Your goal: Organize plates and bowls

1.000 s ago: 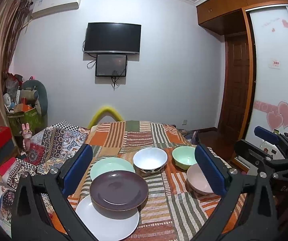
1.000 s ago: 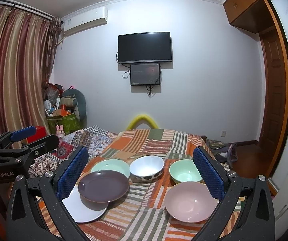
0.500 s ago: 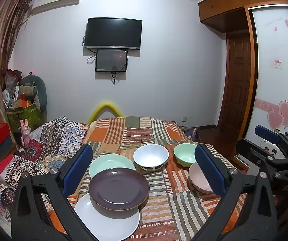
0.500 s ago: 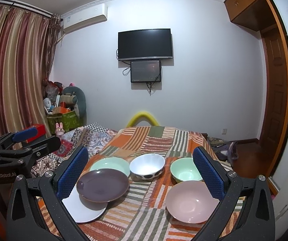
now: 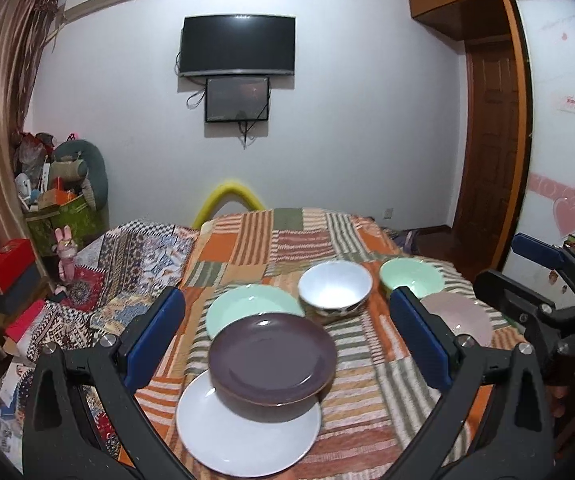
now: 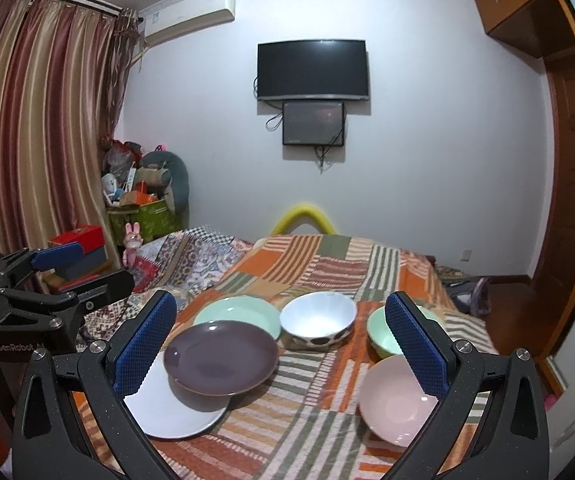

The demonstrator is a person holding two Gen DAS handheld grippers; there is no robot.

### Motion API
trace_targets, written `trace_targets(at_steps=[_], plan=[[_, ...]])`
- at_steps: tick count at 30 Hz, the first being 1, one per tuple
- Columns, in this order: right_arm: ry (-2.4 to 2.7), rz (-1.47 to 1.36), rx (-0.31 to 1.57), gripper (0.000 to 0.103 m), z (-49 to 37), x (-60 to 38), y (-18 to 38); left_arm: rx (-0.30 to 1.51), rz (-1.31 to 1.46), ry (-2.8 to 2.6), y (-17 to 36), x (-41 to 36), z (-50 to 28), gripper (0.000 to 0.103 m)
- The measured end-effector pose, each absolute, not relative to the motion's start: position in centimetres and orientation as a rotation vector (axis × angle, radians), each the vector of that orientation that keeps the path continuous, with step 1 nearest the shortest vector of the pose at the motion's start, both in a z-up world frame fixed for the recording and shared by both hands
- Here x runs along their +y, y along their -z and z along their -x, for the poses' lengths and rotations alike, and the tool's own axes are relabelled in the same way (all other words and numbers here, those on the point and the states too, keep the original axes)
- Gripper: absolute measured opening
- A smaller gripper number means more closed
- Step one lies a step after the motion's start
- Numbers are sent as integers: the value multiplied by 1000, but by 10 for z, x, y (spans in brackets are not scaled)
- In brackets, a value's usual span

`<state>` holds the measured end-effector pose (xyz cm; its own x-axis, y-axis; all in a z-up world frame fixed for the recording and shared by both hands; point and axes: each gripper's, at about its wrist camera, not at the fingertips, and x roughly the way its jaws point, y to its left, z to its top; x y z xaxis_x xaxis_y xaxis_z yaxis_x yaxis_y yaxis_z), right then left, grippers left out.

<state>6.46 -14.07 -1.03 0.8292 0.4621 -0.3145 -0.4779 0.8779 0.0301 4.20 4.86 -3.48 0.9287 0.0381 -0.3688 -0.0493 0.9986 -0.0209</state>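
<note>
The left hand-held gripper (image 5: 287, 336) is wide open and holds nothing; it hangs above the near part of the surface (image 5: 367, 392), which is covered with a striped patchwork cloth. Between its two blue pads, and lower, lies the purple plate (image 5: 273, 356), which rests on the far part of the white plate (image 5: 247, 436) and leans on it. Behind the purple plate is the green plate (image 5: 247, 308), partly covered by it. To the right of the green plate stands the white bowl (image 5: 335, 288), and further right the green bowl (image 5: 411, 278), just behind the right pad. The pink bowl (image 5: 459, 316) is partly hidden by this pad. The right hand-held gripper (image 6: 281, 340) is also wide open and empty. In its view the pink bowl (image 6: 397, 400) lies close under its right pad, and the purple plate (image 6: 221, 356) is just beside its left pad.
</note>
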Motion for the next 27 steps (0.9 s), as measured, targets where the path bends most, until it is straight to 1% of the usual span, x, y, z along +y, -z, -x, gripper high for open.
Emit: trace_targets(at_steps=[11,13,15,18,19,20,21,22,24,26,27], plan=[[-523,102,458,103,-98,-107,42,502,77,-111,73,101,-73,102],[-521,105,482,103,-107,-102,48,532,97,-112,82,111,-81,99],[-515,120,514,102,-116,-97,59,566,111,-109,92,120,-91,89],[-514,139,563,95,-126,-87,71,628,137,-113,112,136,-109,85],[-531,138,593,90,-132,-83,77,649,149,-111,120,142,-115,84],[-537,136,611,84,-136,-82,80,673,161,-109,128,148,-123,79],[-543,135,642,81,-142,-79,87,693,170,-109,134,153,-129,73],[-541,137,660,77,-146,-77,90,719,181,-108,143,159,-138,70],[-532,137,713,70,-159,-73,102,775,196,-105,158,167,-152,57],[-532,128,758,62,-169,-72,110,827,214,-99,174,176,-167,53],[-528,124,785,60,-175,-71,116,846,221,-101,180,179,-172,51]])
